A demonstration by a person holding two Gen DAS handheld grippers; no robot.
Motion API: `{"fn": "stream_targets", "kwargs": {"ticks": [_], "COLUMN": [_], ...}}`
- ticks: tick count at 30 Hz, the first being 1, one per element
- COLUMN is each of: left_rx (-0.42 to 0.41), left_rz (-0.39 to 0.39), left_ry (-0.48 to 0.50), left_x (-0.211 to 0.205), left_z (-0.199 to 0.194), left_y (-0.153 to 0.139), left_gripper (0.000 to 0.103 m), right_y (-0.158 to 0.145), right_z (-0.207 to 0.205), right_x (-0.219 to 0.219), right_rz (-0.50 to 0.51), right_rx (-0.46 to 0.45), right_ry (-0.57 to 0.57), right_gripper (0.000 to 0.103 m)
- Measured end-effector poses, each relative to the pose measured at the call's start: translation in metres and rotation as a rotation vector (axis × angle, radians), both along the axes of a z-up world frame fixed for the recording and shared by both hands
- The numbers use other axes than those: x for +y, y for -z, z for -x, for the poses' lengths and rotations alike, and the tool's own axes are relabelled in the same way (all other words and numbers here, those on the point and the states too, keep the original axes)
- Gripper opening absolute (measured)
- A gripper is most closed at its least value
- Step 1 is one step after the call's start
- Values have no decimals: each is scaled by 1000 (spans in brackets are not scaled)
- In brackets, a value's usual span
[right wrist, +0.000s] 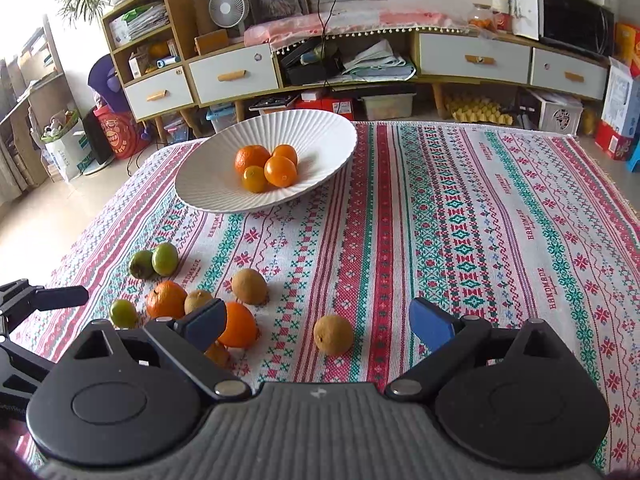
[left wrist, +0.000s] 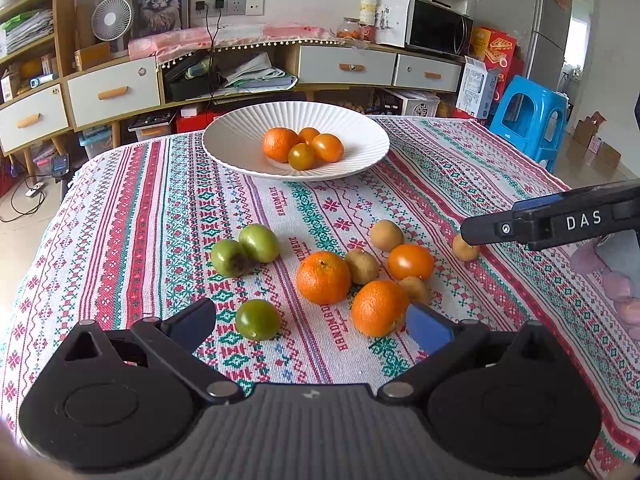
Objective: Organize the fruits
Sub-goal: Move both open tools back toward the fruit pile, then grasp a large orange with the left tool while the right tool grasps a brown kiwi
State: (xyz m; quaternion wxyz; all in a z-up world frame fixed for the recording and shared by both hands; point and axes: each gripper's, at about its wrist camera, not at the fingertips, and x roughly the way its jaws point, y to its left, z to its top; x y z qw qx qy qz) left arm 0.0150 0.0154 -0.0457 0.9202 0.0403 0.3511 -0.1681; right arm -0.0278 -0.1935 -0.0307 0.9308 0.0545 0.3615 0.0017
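A white ribbed plate [left wrist: 224, 148] [right wrist: 200, 188] at the table's far side holds several orange fruits [left wrist: 304, 146]. On the patterned cloth lie three green fruits, two oranges, an orange tomato [left wrist: 411, 262] and several brown fruits. My left gripper [left wrist: 312, 324] is open, low over the cloth. A green fruit [left wrist: 257, 319] and an orange [left wrist: 380, 308] lie between its fingers, untouched. My right gripper [right wrist: 320, 322] is wide open, with a brown fruit [right wrist: 333, 335] between its fingers and clear of both pads. In the left wrist view, one finger of it [left wrist: 480, 232] hovers over that brown fruit [left wrist: 466, 248].
The cloth-covered table [right wrist: 520, 220] drops off at its left and far edges. Beyond it stands a long sideboard [left wrist: 348, 66] with drawers. A blue stool [left wrist: 532, 120] stands at the right. The left gripper's arm [right wrist: 60, 296] reaches in beside the fruit cluster.
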Motion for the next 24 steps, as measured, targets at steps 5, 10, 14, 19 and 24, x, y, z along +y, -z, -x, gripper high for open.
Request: {"fn": "stream_targets", "kwargs": {"ticks": [5, 10, 14, 19, 24], "left_rx": [3, -14, -27, -43, -22], "left_rz": [-4, -23, -17, -6, 20], "left_ry": [11, 40, 51, 64, 57], "left_x": [-3, -13, -21, -29, -32], "left_z": [8, 16, 20, 22, 18], "left_y": [7, 16, 21, 27, 33], "left_gripper": [102, 102, 102, 101, 92], "right_y": [9, 18, 27, 36, 36], "right_z": [11, 17, 18, 17, 17], "right_x": [1, -2, -5, -8, -6], "right_rz": [25, 47, 67, 77, 83], "right_rx": [15, 21, 36, 34, 4], "right_ry": [-8, -2, -1, 6, -9], "right_gripper": [98, 98, 98, 97, 94]}}
